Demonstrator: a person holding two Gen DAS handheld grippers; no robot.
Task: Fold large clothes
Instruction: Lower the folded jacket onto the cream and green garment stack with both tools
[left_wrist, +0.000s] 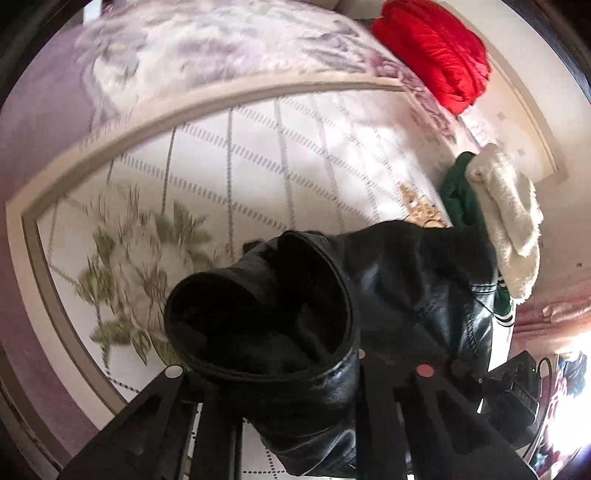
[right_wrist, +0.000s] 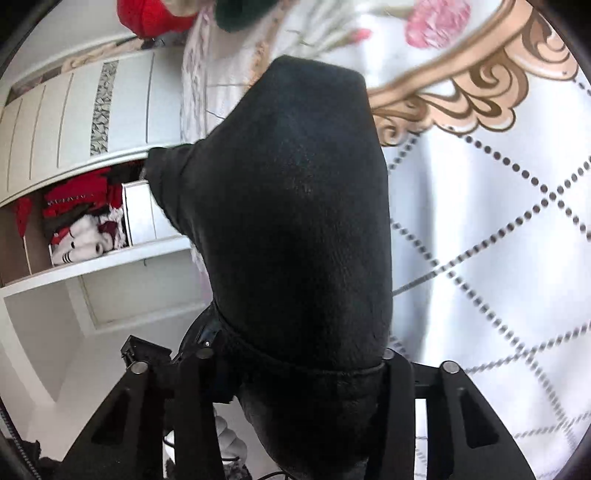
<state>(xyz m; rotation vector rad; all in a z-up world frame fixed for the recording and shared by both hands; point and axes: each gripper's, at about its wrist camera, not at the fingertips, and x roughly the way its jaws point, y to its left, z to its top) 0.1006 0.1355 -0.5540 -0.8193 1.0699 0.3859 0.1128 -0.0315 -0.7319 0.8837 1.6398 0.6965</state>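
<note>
Jaws of the left gripper (left_wrist: 295, 373) are closed on the black leather jacket (left_wrist: 369, 295), pinching an open cuff of a sleeve above the bed (left_wrist: 258, 155). Jaws of the right gripper (right_wrist: 295, 365) hold another part of the same jacket (right_wrist: 303, 206); its dark cloth fills the gap between them and hangs over the bed's edge. Beyond the jacket, on the bed, lie a red bundle (left_wrist: 436, 51) and a cream fleece garment (left_wrist: 509, 221).

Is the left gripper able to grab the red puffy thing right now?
Probably not: the left gripper is shut on the black leather jacket, and the red bundle lies far across the bed.
</note>
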